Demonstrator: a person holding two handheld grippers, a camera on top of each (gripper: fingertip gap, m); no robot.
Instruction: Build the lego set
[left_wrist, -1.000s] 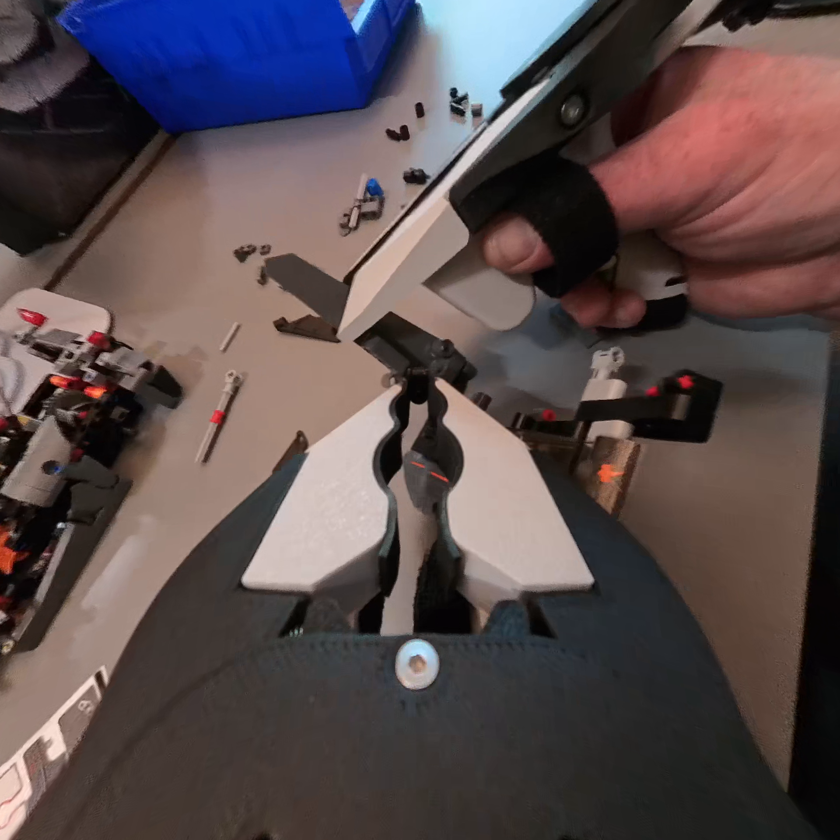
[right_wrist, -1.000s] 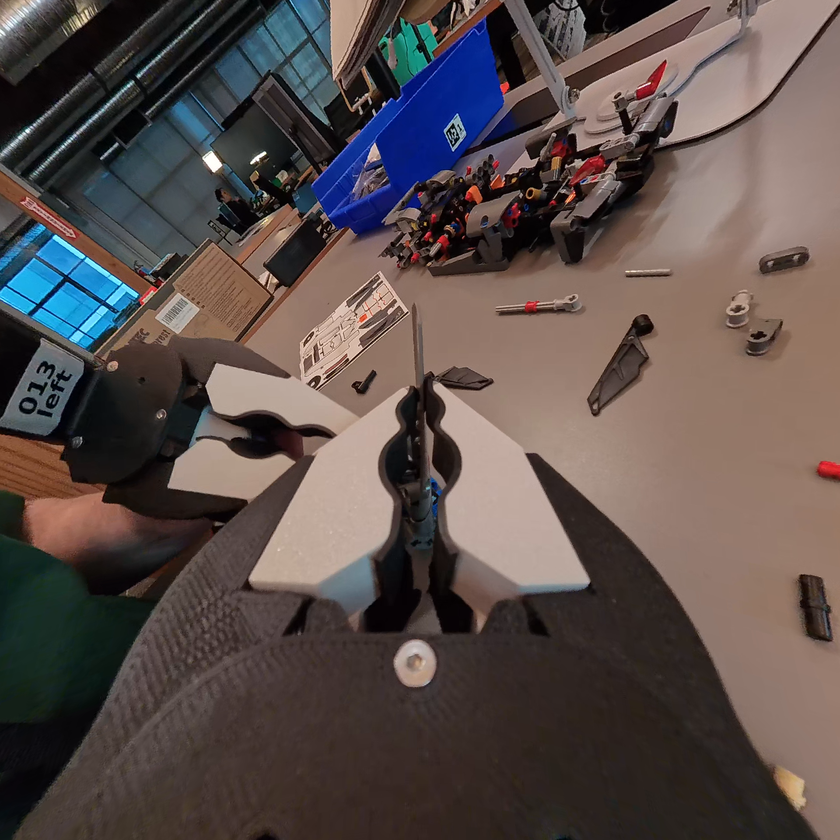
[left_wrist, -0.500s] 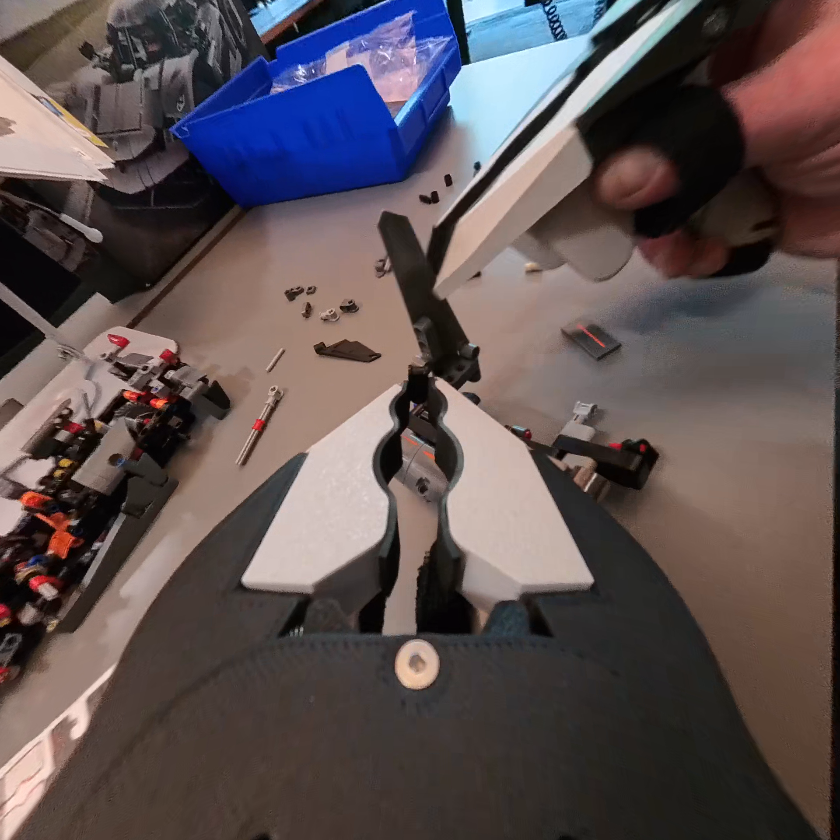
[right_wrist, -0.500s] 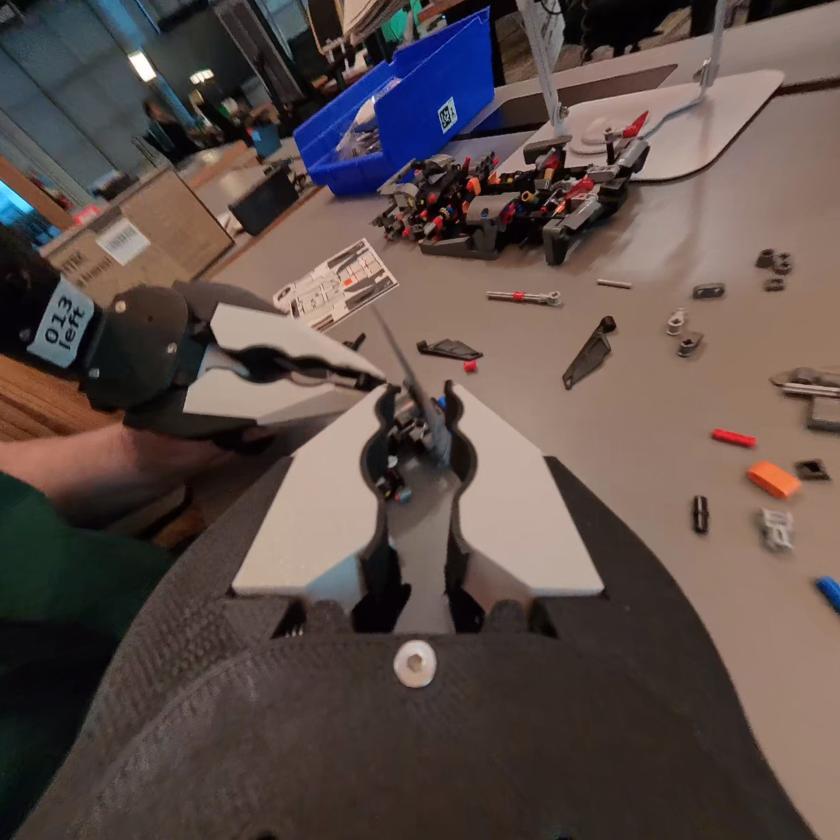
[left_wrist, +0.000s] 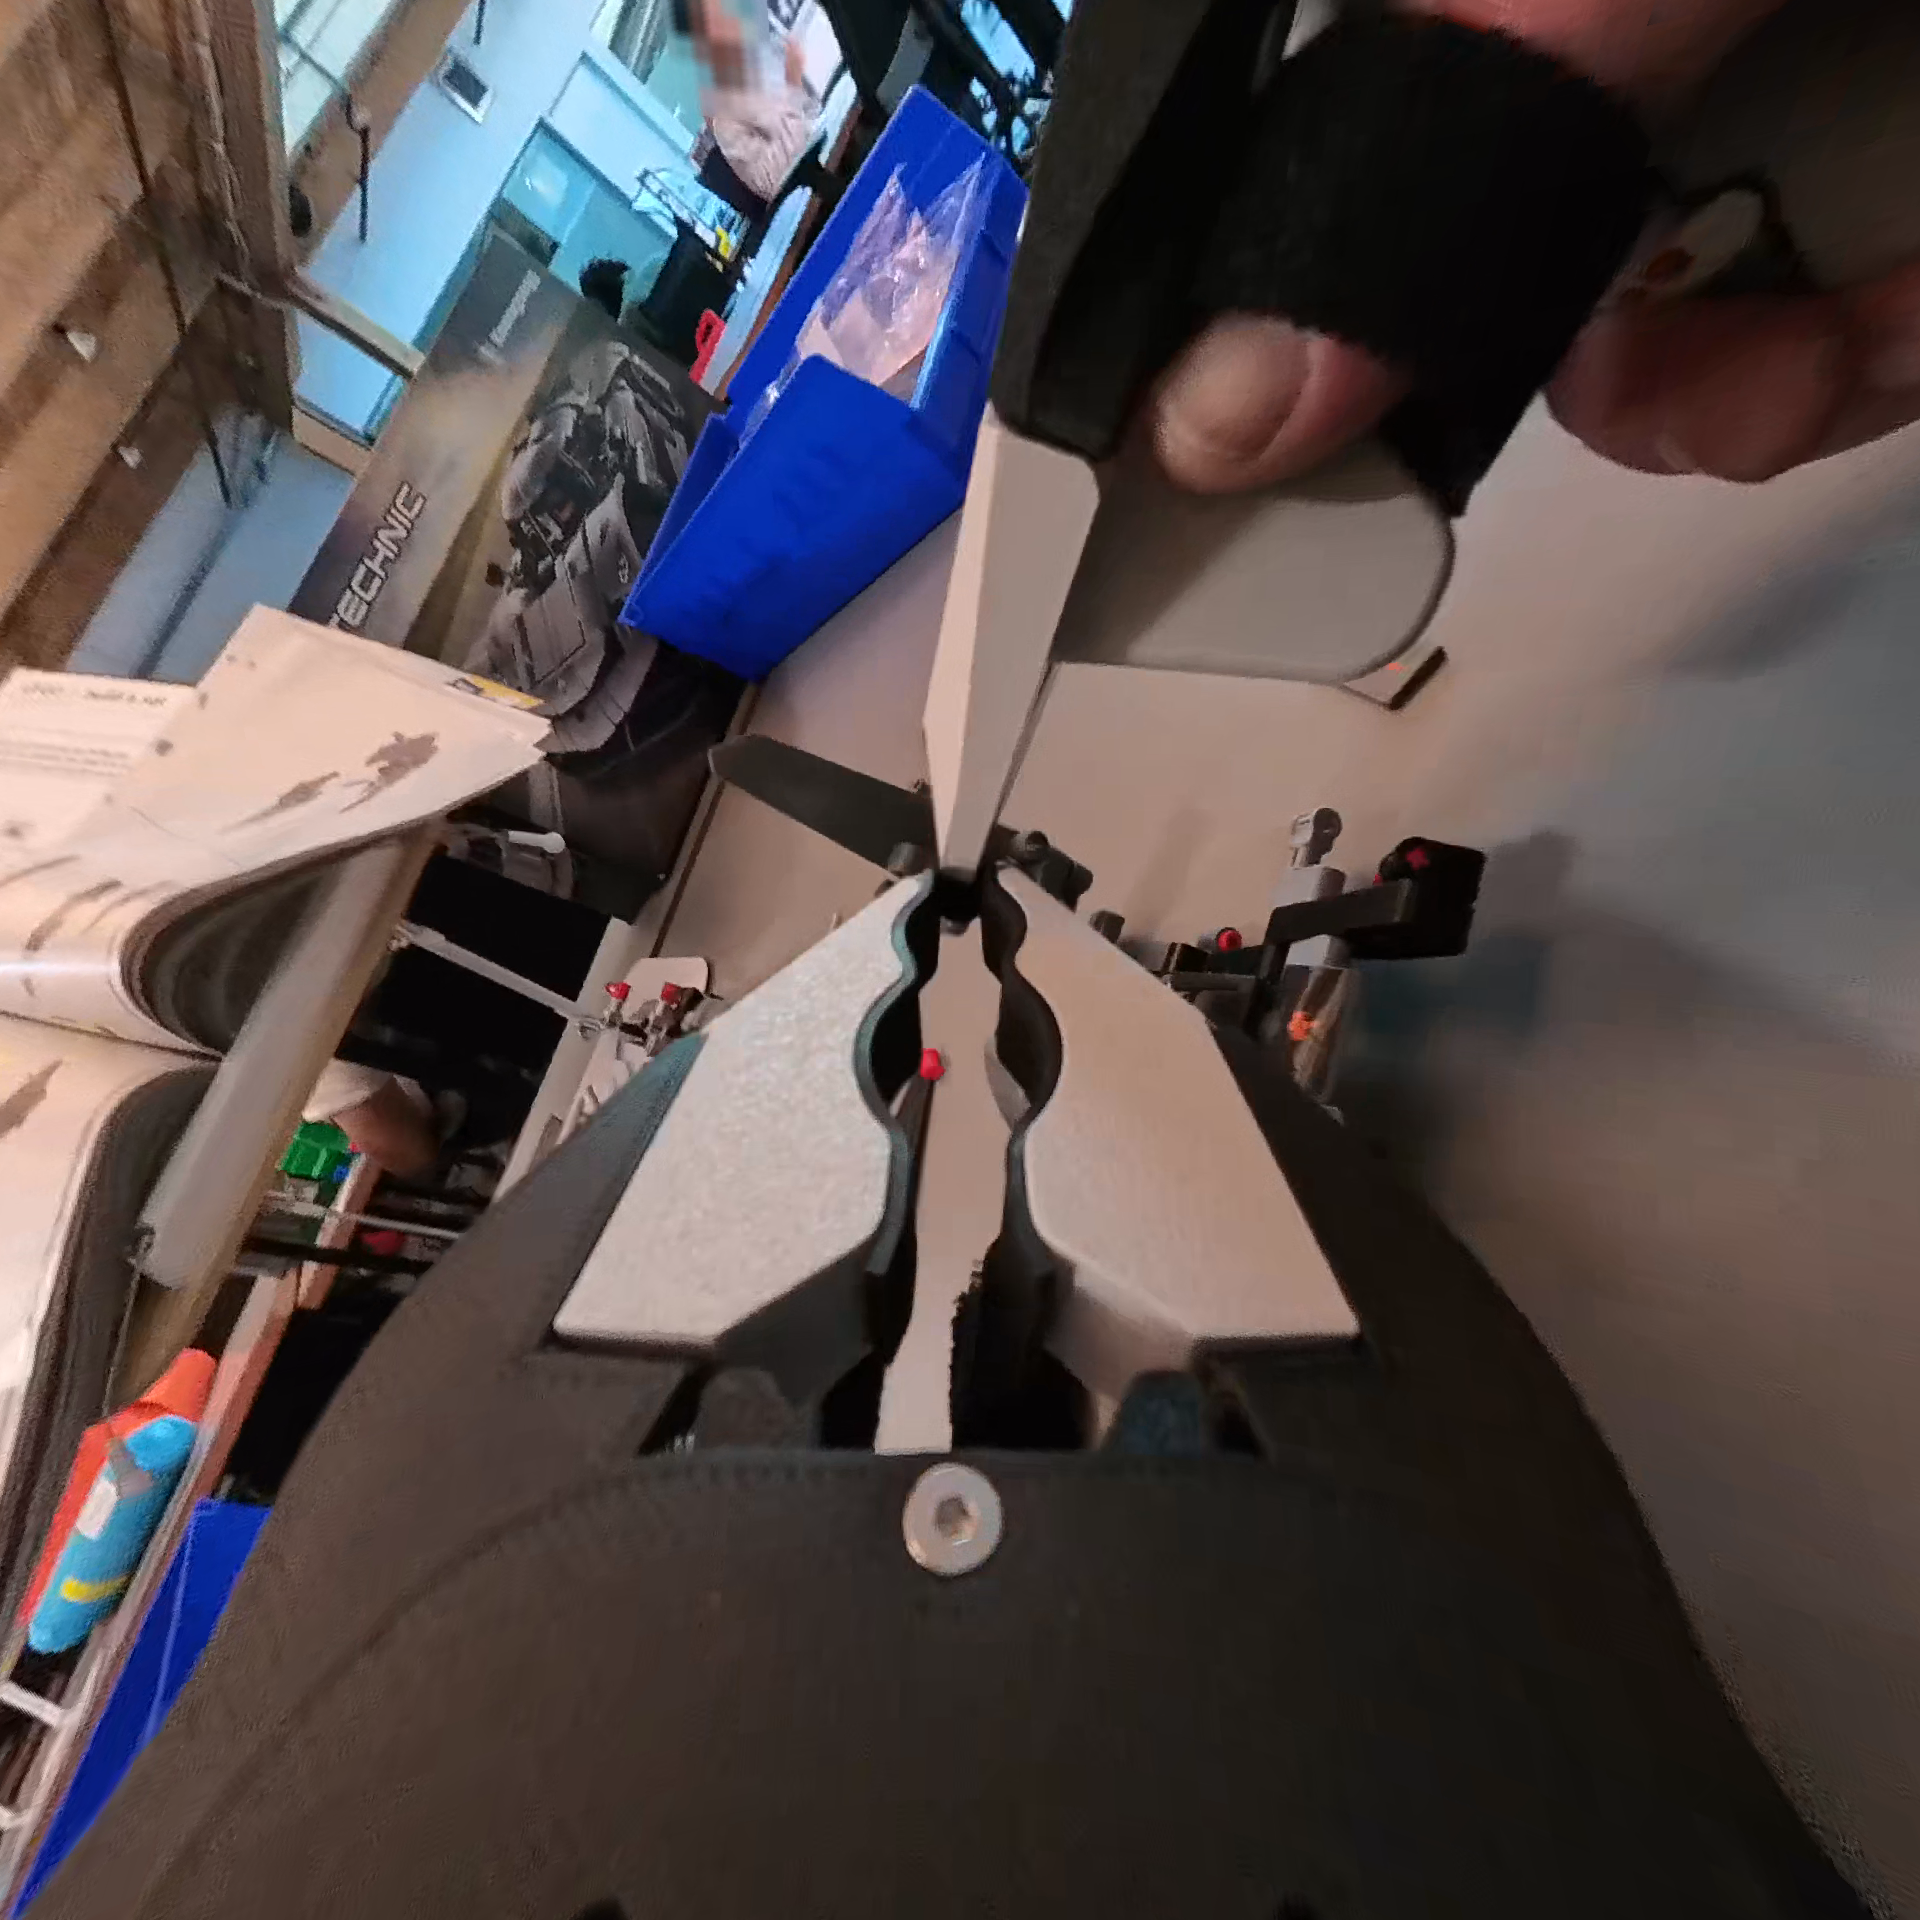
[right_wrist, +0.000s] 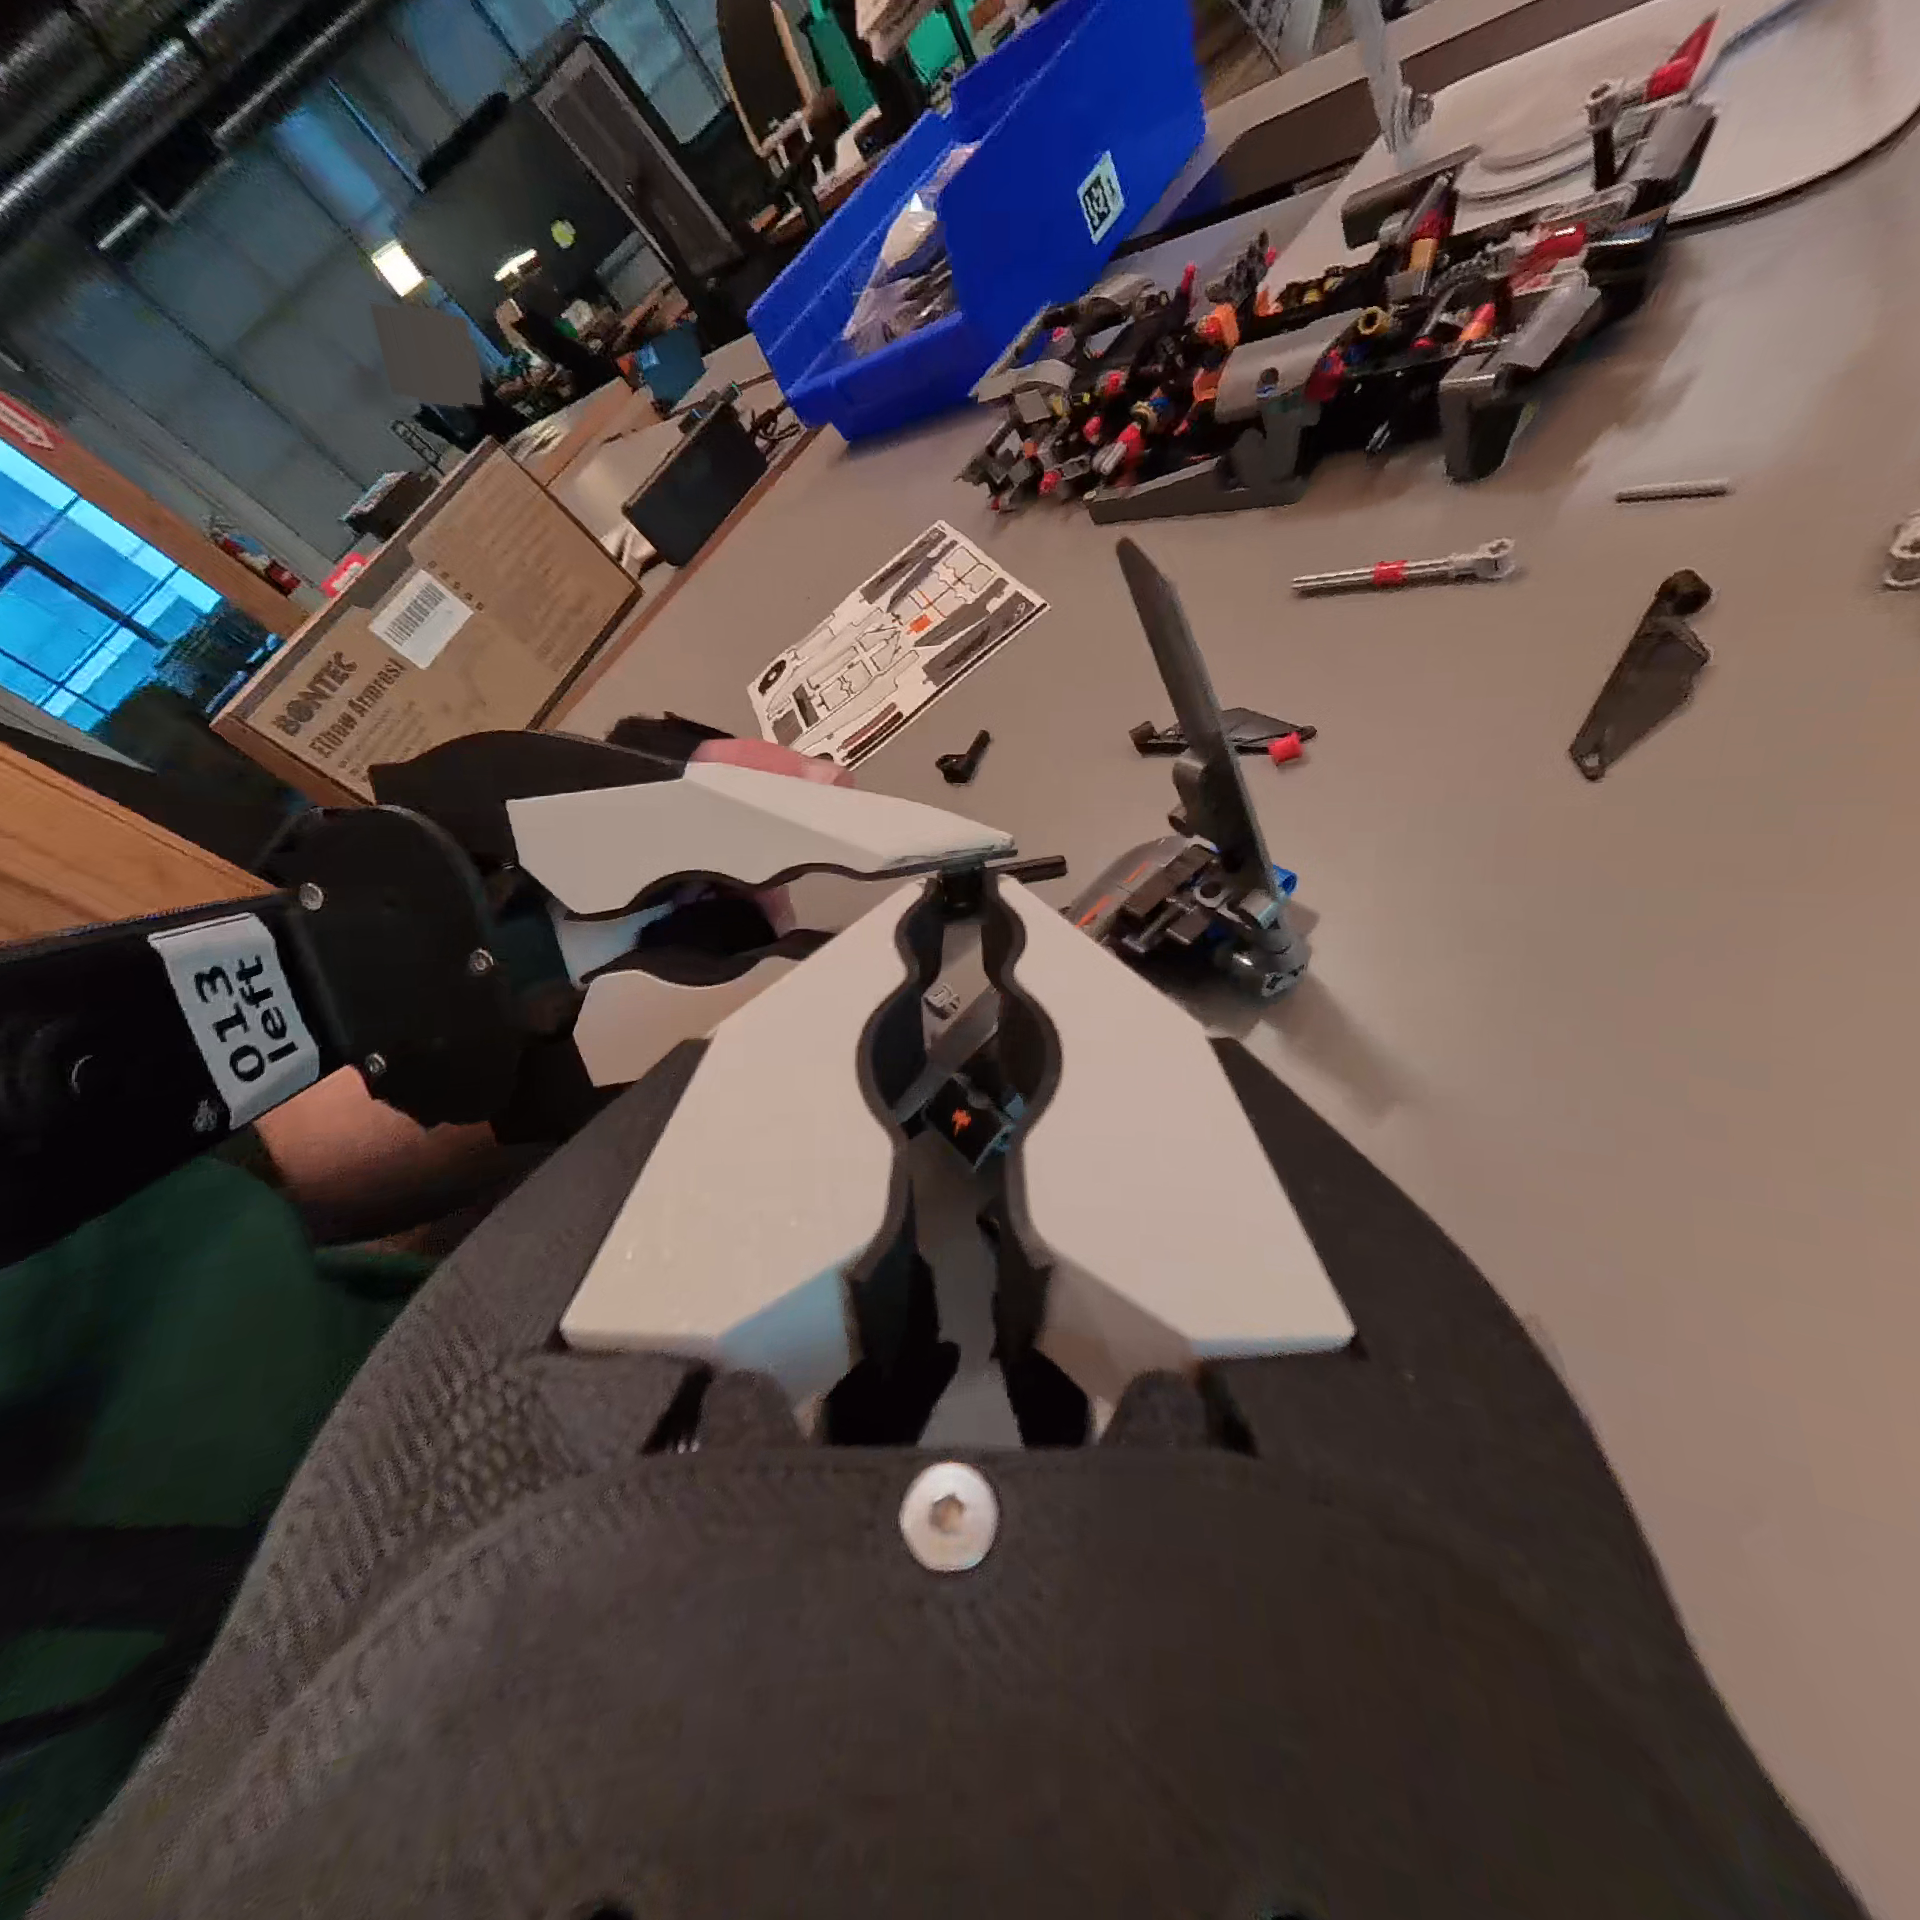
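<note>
Crowding the table (right_wrist: 1558, 1039): half-built model (right_wrist: 1299, 374), blue bin (right_wrist: 1039, 218), sticker sheet (right_wrist: 894, 644).

Table (right_wrist: 1558, 1039) top: smooth matt grey, laminate probably. Blue bin (right_wrist: 997, 218) at its far edge is glossy plastic. Sticker sheet (right_wrist: 899, 639) near the left edge is glossy paper.

You've got a white printed tag (right_wrist: 234, 1023) on your left gripper (right_wrist: 1013, 860), a barcode sticker (right_wrist: 416, 623) on the lettered cardboard box (right_wrist: 488, 582), and a square code label (right_wrist: 1099, 197) on the blue bin (right_wrist: 997, 239).
</note>
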